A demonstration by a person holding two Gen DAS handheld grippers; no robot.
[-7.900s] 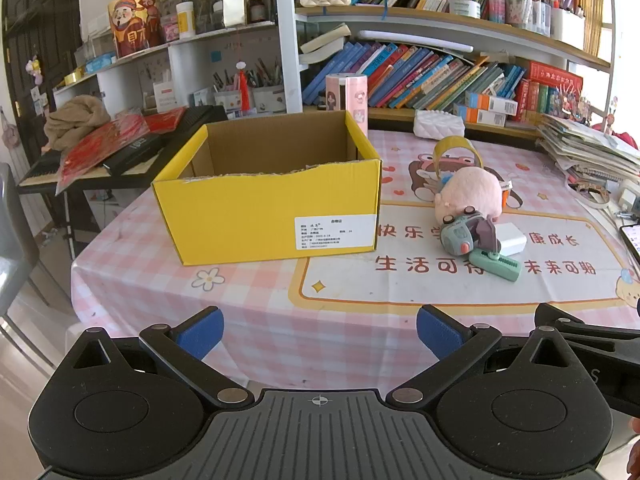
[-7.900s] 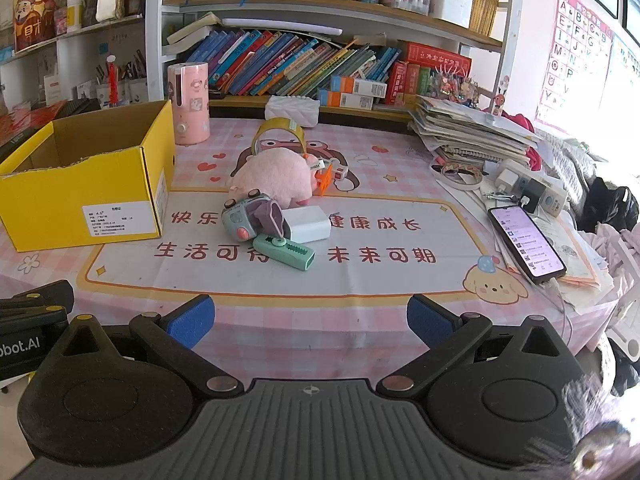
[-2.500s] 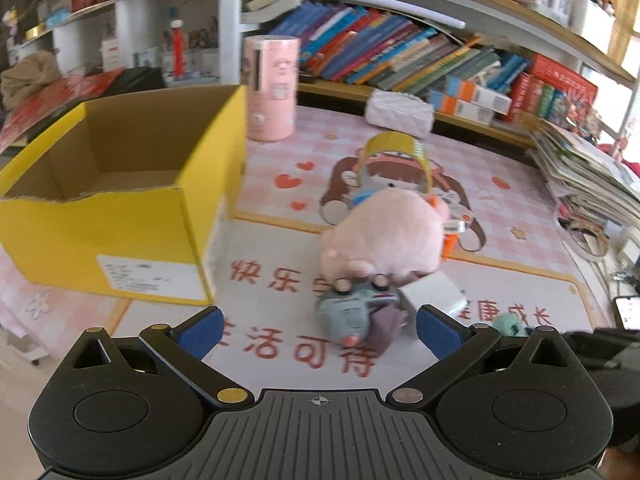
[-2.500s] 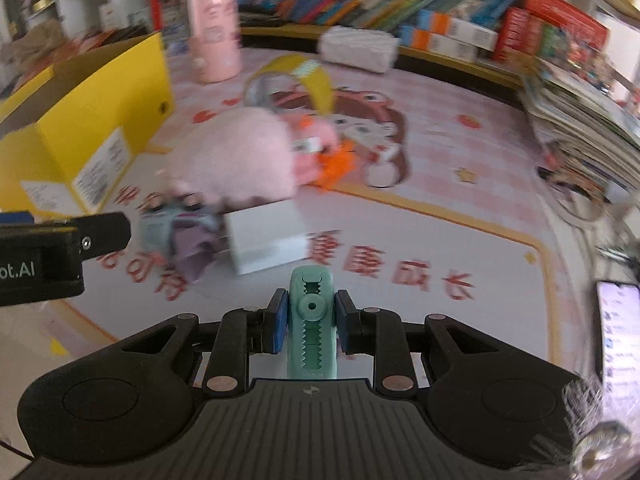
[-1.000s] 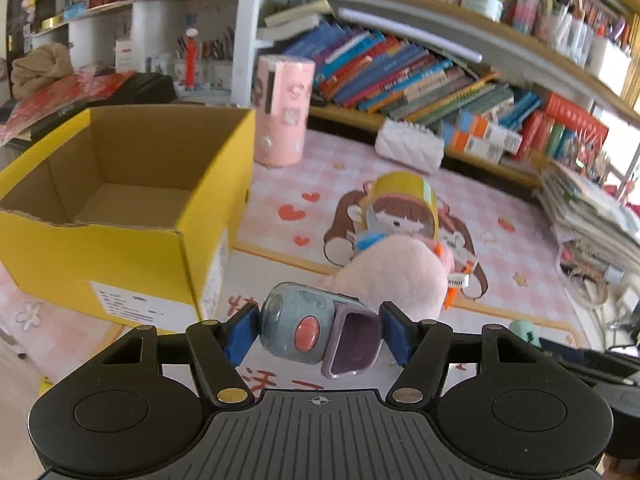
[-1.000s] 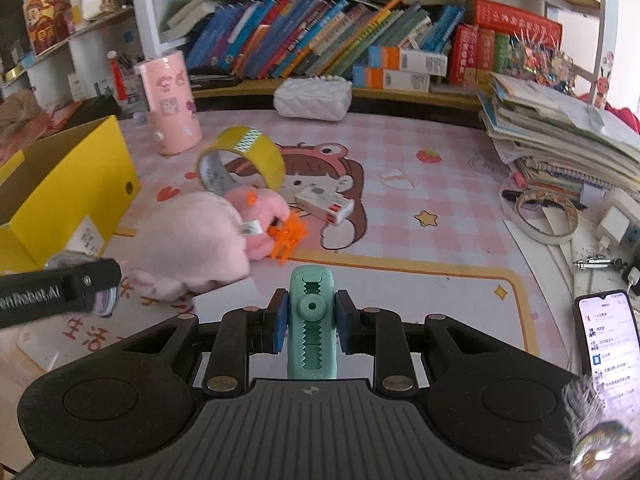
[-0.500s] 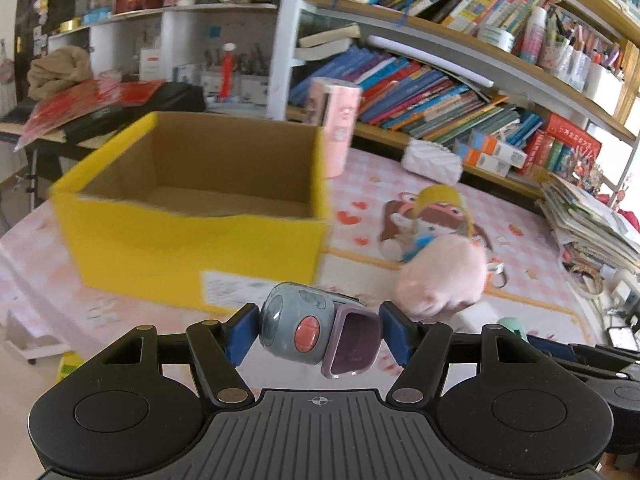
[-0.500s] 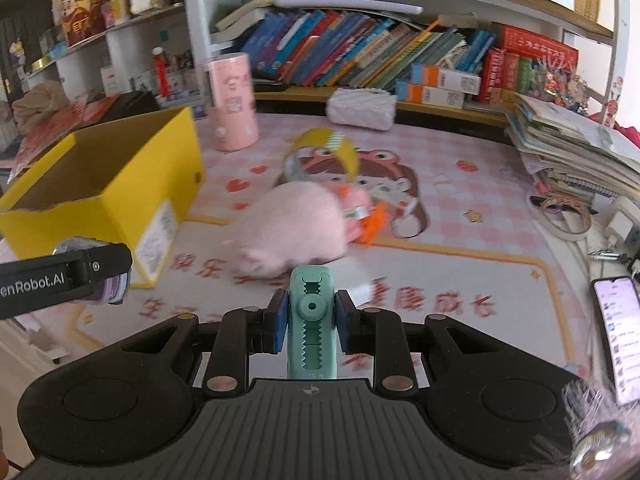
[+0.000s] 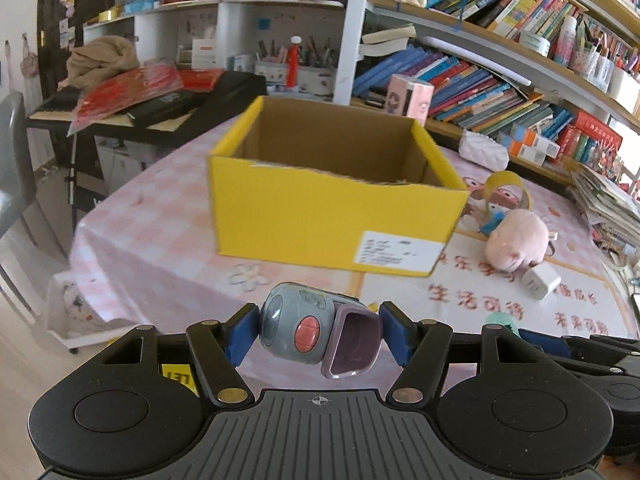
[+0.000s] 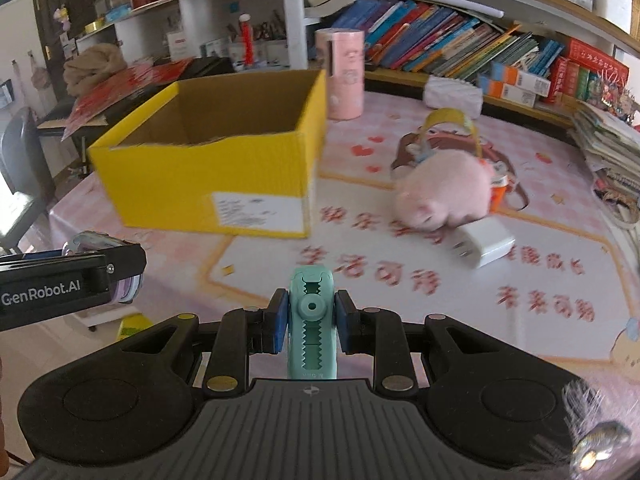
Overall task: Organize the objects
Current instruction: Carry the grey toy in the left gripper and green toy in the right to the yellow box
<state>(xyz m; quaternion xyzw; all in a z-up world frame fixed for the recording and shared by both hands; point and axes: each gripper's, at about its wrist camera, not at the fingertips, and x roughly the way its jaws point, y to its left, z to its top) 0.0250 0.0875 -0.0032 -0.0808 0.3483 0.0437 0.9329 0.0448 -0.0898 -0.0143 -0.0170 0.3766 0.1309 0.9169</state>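
In your left wrist view, your left hand-held gripper point(image 9: 319, 336) sits at the bottom centre, its blue pads clamped on a grey-blue toy point(image 9: 316, 335) with a red button and a purple open end, held clear of the table point(image 9: 132, 224). Just beyond it, in the middle of the frame, stands the yellow cardboard box point(image 9: 332, 216), open at the top; what lies on its floor you cannot make out. To the right of the box lie a pink plush toy point(image 9: 518, 242) and a white charger point(image 9: 541, 281), near each other on the printed mat. A roll of yellow tape point(image 9: 506, 184) stands behind the plush.

In your right wrist view, your right hand-held gripper point(image 10: 311, 326) is at the bottom centre, its pads closed tight on a mint-green clip point(image 10: 312, 320) that points away from you. The box fills the upper left of the frame. The plush lies at centre right, with the charger just in front of it, possibly touching. A pink cylinder point(image 10: 342, 74) stands behind the box's right corner. Your left hand-held gripper enters at the left edge.
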